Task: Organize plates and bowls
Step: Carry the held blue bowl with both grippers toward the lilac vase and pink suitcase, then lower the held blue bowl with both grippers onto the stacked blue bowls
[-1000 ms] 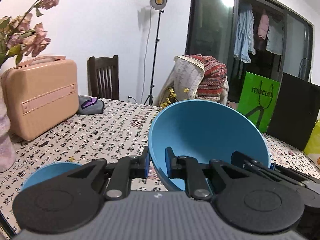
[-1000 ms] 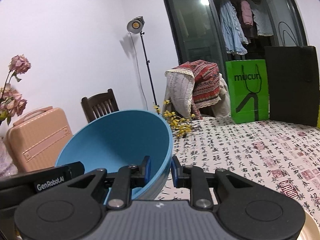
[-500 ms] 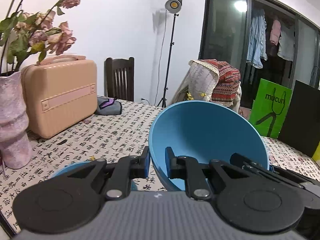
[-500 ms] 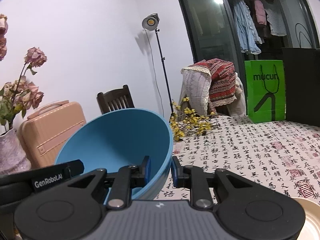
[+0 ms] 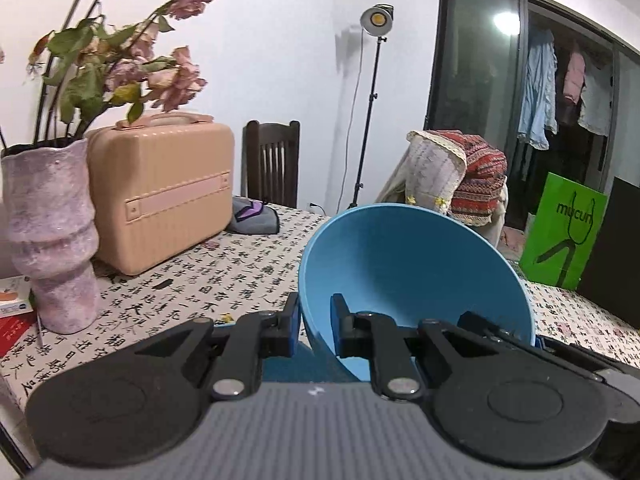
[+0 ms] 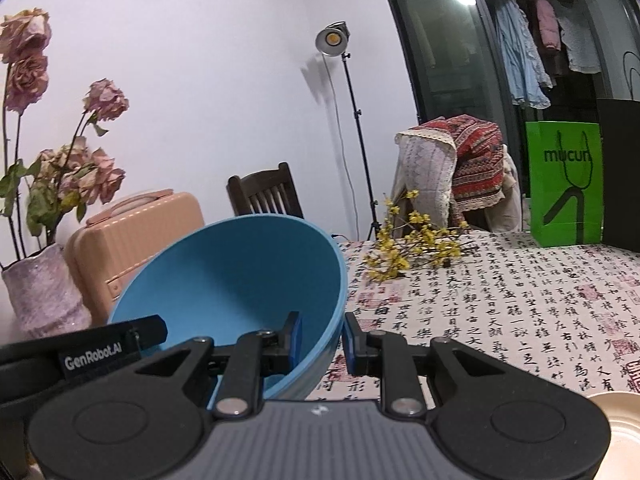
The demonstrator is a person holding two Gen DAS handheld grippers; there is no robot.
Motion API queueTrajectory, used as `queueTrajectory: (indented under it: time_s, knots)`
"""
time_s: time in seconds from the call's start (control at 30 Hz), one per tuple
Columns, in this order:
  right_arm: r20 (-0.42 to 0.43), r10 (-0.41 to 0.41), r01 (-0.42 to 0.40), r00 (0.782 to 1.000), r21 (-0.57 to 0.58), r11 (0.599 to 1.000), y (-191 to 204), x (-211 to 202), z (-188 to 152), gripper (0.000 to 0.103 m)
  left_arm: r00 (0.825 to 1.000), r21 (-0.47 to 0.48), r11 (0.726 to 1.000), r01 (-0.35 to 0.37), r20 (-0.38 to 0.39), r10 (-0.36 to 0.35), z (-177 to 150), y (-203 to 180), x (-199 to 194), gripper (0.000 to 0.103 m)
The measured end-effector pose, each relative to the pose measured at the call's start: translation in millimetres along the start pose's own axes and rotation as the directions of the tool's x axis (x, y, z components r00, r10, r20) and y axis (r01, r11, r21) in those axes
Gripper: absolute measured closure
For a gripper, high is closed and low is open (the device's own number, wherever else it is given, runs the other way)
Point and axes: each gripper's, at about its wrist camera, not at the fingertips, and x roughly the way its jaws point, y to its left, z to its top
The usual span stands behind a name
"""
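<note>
1. A lived-in home dining room.
2. A table (image 6: 520, 304) under a calligraphy-print cloth fills the foreground.
3. At 10 o'clock, a vase of dried roses (image 5: 56, 240) beside a peach suitcase (image 5: 160, 192).
4. At 12 o'clock, a wooden chair (image 5: 272, 164) and a studio lamp (image 5: 376, 20).
5. At 2 o'clock, clothes hanging (image 6: 520, 52) behind glass doors, and a green shopping bag (image 6: 564, 184).

bowl (image 5: 412, 264): smooth matt plastic | vase (image 5: 52, 236): rough | tablecloth (image 6: 520, 300): printed cloth

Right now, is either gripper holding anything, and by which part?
Both hold one blue bowl by its rim: the left gripper pinches the rim's left side, the right gripper the opposite side, one finger inside the bowl and one outside.
</note>
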Motion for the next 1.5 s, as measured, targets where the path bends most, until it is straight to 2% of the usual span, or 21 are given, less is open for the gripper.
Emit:
queueTrajectory:
  time_s: [0.87,1.5]
  knots:
    - [-0.072,0.123,-0.128,0.99,-0.065,0.99,68.6,14.8,-16.8,0.082,0.996,-0.1,0.991,-0.093,-0.01,0.093,-9.1,77.5,-18.1,0.088]
    - [-0.141,0.098,-0.12,0.985,-0.16,0.98,93.3,37.8,-45.4,0.082,0.989,-0.123,0.984,-0.127,-0.096,0.116,-37.8,101.6,4.3,0.088]
